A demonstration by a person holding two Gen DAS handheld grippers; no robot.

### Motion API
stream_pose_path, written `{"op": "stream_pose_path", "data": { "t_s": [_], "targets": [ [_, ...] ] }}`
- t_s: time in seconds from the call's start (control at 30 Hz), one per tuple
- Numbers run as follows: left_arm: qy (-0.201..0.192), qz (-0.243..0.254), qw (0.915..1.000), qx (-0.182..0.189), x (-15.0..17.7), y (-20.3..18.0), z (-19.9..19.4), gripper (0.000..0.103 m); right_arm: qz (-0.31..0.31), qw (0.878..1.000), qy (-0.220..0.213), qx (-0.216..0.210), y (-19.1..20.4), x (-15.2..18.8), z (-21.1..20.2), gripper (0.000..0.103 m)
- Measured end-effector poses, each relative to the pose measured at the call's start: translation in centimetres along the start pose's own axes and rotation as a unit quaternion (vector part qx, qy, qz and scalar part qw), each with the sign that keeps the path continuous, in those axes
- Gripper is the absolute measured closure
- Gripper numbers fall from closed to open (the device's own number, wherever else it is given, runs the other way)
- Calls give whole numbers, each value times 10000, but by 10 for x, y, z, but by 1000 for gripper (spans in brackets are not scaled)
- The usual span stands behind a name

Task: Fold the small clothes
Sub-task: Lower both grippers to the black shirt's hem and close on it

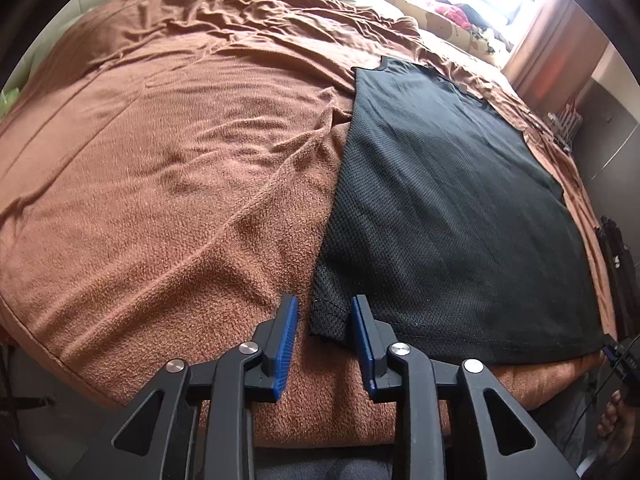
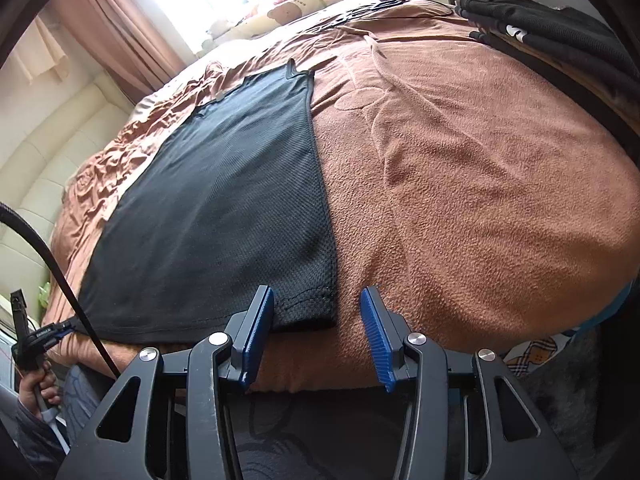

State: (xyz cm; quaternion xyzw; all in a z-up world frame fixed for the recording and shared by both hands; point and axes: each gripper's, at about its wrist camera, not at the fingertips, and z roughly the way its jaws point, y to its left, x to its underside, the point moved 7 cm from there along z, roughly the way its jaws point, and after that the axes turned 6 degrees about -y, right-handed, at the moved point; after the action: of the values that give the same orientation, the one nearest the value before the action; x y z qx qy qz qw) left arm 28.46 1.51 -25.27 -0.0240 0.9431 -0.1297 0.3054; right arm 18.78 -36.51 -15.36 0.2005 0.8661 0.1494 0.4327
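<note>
- The bed takes up nearly everything, covered in a brown fleecy blanket that's pretty rumpled toward the far side.
- A black mesh shirt lies flat on the blanket, lengthwise, neck end far from me and the hem along the near edge of the bed.
- A stack of folded dark clothes sits at the far right corner of the bed, well apart from the shirt.
- Curtains and a bright window are behind the bed, with a jumble of stuff on the sill that's too blown out to make out.
- My left gripper is at the shirt's near left corner. That corner sits between the blue pads, the right one against the fabric, a gap still showing on the left, so it's not clamped yet.
- My right gripper is at the near right corner. The left pad is on top of the hem, the right pad is over bare blanket, jaws clearly apart, nothing grasped.
</note>
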Motion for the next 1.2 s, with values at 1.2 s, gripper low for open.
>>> {"op": "stream_pose_path", "data": {
  "t_s": [1.2],
  "targets": [
    [-872,-514,9930,614,-13,-2,-82,98,426,9935,-638,-839,29,-15,-72,100]
  ]
}}
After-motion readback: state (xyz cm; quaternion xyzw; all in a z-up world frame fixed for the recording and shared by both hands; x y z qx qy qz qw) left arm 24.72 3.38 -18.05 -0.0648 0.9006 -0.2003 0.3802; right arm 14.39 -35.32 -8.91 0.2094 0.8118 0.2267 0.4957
